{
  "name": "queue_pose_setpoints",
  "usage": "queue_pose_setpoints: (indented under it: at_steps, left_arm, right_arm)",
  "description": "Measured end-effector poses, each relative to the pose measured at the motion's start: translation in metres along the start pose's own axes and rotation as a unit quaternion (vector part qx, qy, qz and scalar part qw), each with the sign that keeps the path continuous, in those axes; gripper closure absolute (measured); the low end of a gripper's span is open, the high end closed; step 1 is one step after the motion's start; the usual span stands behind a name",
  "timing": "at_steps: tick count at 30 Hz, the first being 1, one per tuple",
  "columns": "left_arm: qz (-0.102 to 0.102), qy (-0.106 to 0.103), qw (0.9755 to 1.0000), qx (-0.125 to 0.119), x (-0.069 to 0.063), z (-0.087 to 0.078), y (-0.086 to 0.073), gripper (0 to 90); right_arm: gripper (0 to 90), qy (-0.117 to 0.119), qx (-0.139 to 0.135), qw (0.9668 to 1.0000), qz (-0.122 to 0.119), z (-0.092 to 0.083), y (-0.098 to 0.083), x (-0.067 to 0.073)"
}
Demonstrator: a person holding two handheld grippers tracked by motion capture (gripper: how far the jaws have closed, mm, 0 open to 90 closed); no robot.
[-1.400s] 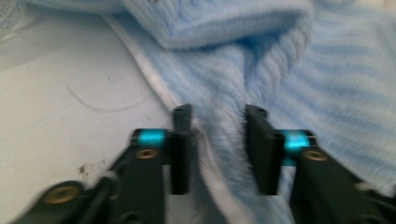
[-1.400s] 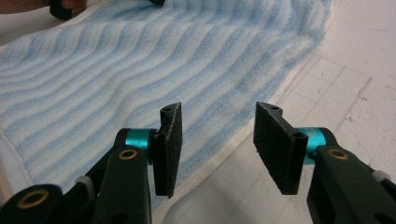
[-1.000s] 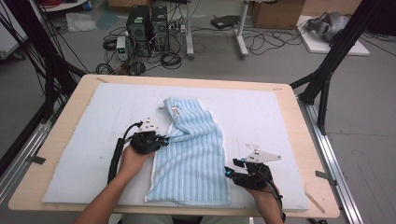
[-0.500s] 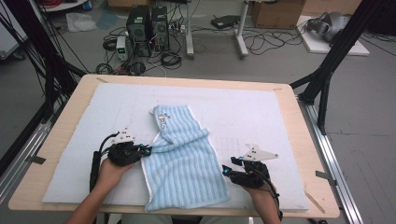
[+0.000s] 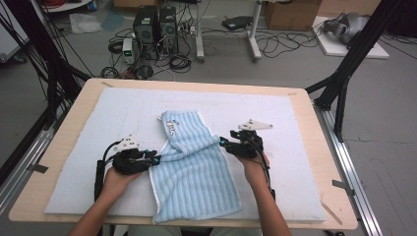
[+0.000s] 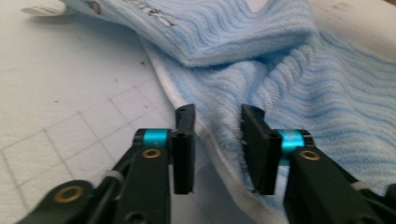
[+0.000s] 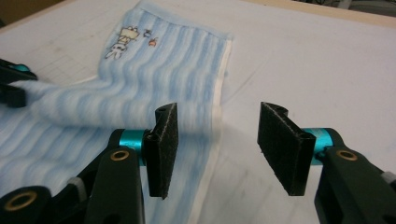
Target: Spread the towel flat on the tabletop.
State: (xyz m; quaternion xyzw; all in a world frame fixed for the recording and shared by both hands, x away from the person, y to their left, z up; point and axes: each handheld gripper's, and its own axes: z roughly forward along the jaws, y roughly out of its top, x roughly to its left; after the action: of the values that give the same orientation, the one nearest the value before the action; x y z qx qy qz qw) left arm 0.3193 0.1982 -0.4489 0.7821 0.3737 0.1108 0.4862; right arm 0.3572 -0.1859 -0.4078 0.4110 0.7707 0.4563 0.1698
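Note:
A light blue striped towel (image 5: 192,167) with a small cartoon print lies rumpled on the pale mat (image 5: 295,113), its far part twisted over itself. My left gripper (image 5: 155,160) lies at the towel's left edge. In the left gripper view the towel (image 6: 299,79) has its white hem running between the jaws of the left gripper (image 6: 217,112), which have just been opening; the pads stand off the cloth. My right gripper (image 5: 223,143) is at the towel's right edge, midway along it. In the right gripper view it (image 7: 219,140) stands open above the hem of the towel (image 7: 154,60).
The mat covers most of a wooden table (image 5: 324,162). Black frame posts (image 5: 344,73) stand at the table's sides. Computer cases (image 5: 155,24) and loose cables lie on the floor beyond the far edge.
The left gripper dragged the towel's left edge leftward and then opened on it. The right gripper travelled from the towel's near right corner up along its right edge.

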Motion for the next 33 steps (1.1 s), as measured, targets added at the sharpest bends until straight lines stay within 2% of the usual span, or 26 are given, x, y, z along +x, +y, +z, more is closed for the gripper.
queue_pose_setpoints:
  at_steps: [2, 4, 6, 8, 11, 13, 14, 15, 16, 17, 21, 24, 29, 33]
  left_arm:
    - [-0.006, 0.007, 0.9999, -0.005, 0.002, -0.002, 0.000, 58.7]
    - [-0.009, 0.011, 0.9998, -0.010, 0.004, -0.004, 0.001, 58.4]
    - [-0.010, 0.012, 0.9998, -0.013, 0.006, -0.005, 0.002, 57.9]
    - [-0.011, 0.014, 0.9997, -0.014, 0.006, -0.005, 0.002, 57.9]
    - [-0.012, 0.013, 0.9997, -0.015, 0.006, -0.005, 0.002, 57.8]
    - [-0.011, 0.013, 0.9997, -0.015, 0.006, -0.005, 0.002, 57.8]
    - [-0.011, 0.013, 0.9998, -0.014, 0.006, -0.005, 0.002, 57.8]
    - [-0.011, 0.013, 0.9997, -0.016, 0.006, -0.005, 0.002, 57.9]
    - [-0.010, 0.014, 0.9997, -0.015, 0.006, -0.005, 0.002, 58.0]
    - [-0.010, 0.014, 0.9997, -0.014, 0.006, -0.005, 0.002, 58.2]
    - [-0.010, 0.015, 0.9997, -0.017, 0.006, -0.005, 0.002, 58.7]
    - [-0.008, 0.011, 0.9998, -0.014, 0.006, -0.005, 0.001, 59.8]
    - [-0.002, 0.007, 0.9999, -0.010, 0.004, -0.003, 0.001, 62.0]
    - [-0.002, 0.005, 1.0000, -0.009, 0.003, -0.002, 0.001, 62.0]
  right_arm:
    - [48.4, 0.000, 0.011, 0.9999, -0.005, 0.015, 0.011, 0.002]
    - [50.0, -0.004, 0.028, 0.9995, -0.014, 0.032, 0.019, 0.004]
    - [51.0, -0.003, 0.048, 0.9987, -0.012, 0.049, 0.023, 0.006]
    - [52.0, -0.011, 0.081, 0.9965, -0.019, 0.066, 0.022, 0.007]
    - [57.6, -0.016, 0.124, 0.9921, -0.013, 0.085, 0.014, 0.007]
    - [75.7, -0.017, 0.118, 0.9928, -0.012, 0.084, 0.011, 0.008]
    - [79.8, -0.005, 0.122, 0.9923, -0.017, 0.083, 0.012, 0.008]
    - [83.7, -0.012, 0.128, 0.9911, -0.034, 0.081, 0.012, 0.011]
    - [84.2, -0.021, 0.133, 0.9895, -0.054, 0.079, 0.013, 0.013]
    - [84.4, -0.026, 0.132, 0.9889, -0.063, 0.077, 0.014, 0.015]
    - [84.3, -0.026, 0.121, 0.9904, -0.062, 0.062, 0.015, 0.014]
    - [84.1, -0.038, 0.126, 0.9890, -0.068, 0.051, 0.011, 0.010]
    - [82.5, -0.043, 0.136, 0.9887, -0.047, 0.035, 0.000, -0.002]
    - [82.6, -0.062, 0.142, 0.9864, -0.055, 0.027, -0.005, -0.002]
